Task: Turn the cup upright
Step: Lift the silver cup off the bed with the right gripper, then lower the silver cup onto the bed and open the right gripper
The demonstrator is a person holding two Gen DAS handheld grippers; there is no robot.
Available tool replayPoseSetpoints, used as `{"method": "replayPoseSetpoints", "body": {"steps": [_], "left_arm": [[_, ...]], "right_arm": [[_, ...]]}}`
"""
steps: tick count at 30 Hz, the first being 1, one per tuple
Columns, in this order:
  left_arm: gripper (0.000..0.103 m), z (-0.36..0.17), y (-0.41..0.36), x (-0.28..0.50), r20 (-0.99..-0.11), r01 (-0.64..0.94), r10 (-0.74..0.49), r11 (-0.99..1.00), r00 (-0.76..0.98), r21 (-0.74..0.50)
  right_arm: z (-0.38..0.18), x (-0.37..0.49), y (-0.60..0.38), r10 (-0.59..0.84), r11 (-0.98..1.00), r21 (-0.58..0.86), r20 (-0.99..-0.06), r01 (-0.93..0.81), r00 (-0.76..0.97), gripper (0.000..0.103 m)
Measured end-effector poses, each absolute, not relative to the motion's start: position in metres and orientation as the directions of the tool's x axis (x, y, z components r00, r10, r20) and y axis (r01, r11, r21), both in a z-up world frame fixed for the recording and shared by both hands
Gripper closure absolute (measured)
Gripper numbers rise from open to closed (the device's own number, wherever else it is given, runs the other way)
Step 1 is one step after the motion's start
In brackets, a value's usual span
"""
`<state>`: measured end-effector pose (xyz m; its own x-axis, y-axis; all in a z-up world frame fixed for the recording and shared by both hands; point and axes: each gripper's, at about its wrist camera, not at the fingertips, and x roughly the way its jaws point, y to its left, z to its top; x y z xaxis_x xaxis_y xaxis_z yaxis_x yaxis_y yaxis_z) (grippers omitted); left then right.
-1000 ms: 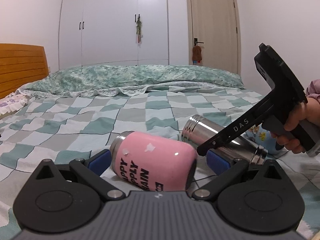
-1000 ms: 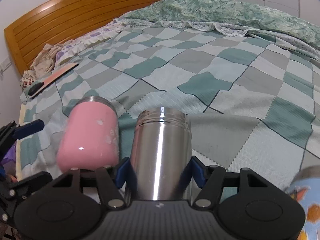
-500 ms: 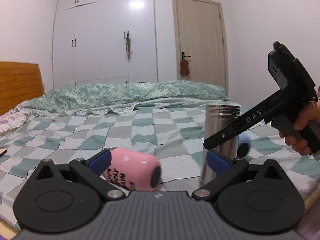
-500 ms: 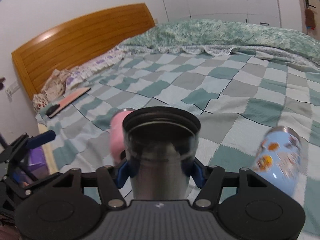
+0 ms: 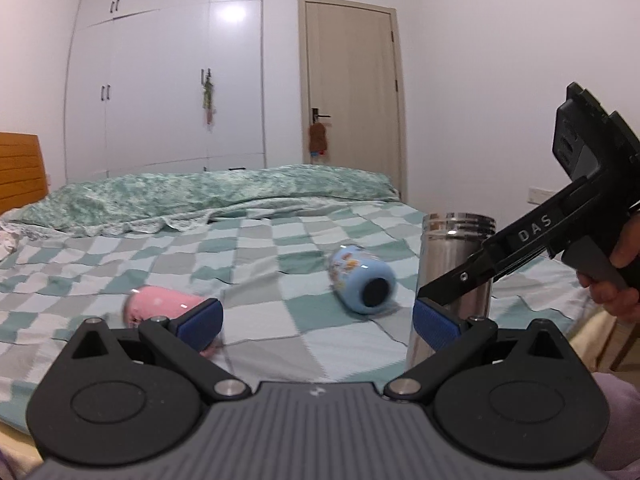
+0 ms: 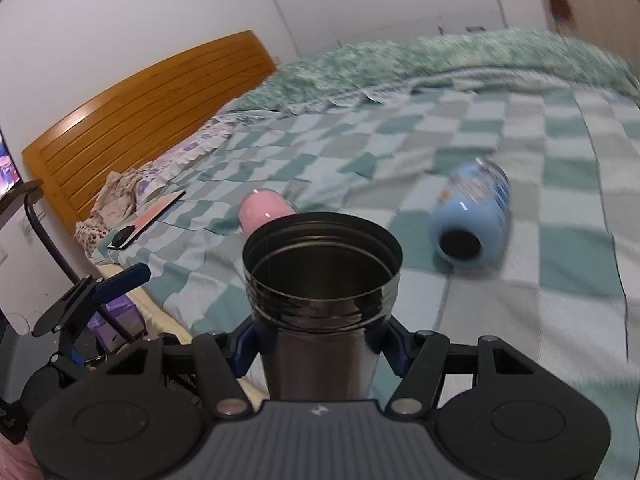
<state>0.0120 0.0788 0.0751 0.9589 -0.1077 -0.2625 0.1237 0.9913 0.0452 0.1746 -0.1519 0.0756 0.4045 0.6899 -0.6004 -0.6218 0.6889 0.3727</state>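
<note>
My right gripper (image 6: 320, 344) is shut on a steel cup (image 6: 320, 280) and holds it upright, mouth up, near the bed's front edge. The steel cup (image 5: 456, 272) and the right gripper (image 5: 452, 292) also show at the right of the left wrist view. A pink cup (image 5: 160, 308) lies on its side on the checked bedspread (image 5: 280, 340); it also shows in the right wrist view (image 6: 264, 212). A blue cartoon cup (image 5: 360, 280) lies on its side, also in the right wrist view (image 6: 472, 220). My left gripper (image 5: 316, 320) is open and empty, back from the pink cup.
A wooden headboard (image 6: 140, 120) stands at the left. A folded green quilt (image 5: 200, 196) lies across the far side of the bed. A flat pink object (image 6: 148, 220) rests near the pillows. White wardrobes (image 5: 168, 88) and a door (image 5: 352, 96) stand behind.
My right gripper has lifted the steel cup from lying on its side to upright and drawn it toward the bed's edge. My left gripper has pulled back from the pink cup.
</note>
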Motion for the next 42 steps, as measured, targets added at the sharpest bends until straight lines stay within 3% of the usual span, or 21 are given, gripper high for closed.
{"method": "replayPoseSetpoints", "body": {"steps": [20,23,26,29,42], "left_arm": [[0.0,0.047,0.081,0.043,-0.352,0.086,-0.075,0.996,0.933,0.017],[0.0,0.047,0.079,0.046,-0.358,0.083,-0.07,0.996,0.931,0.021],[0.0,0.049,0.075,0.048,-0.358,0.084,-0.069,0.996,0.931,0.025],[0.0,0.052,0.068,0.052,-0.361,0.089,-0.07,0.995,0.93,0.036],[0.0,0.065,0.012,0.092,-0.446,0.13,-0.099,0.991,0.889,0.04]], "right_arm": [[0.015,0.255,-0.13,0.684,0.722,0.52,-0.637,-0.457,0.355,0.041],[0.013,0.255,-0.131,0.66,0.742,0.484,-0.651,-0.464,0.375,0.034],[0.018,0.249,-0.141,0.641,0.757,0.438,-0.639,-0.485,0.424,0.006],[0.029,0.239,-0.157,0.621,0.772,0.364,-0.607,-0.521,0.496,0.0],[0.045,0.204,-0.231,0.51,0.829,0.06,-0.491,-0.557,0.706,0.0]]}}
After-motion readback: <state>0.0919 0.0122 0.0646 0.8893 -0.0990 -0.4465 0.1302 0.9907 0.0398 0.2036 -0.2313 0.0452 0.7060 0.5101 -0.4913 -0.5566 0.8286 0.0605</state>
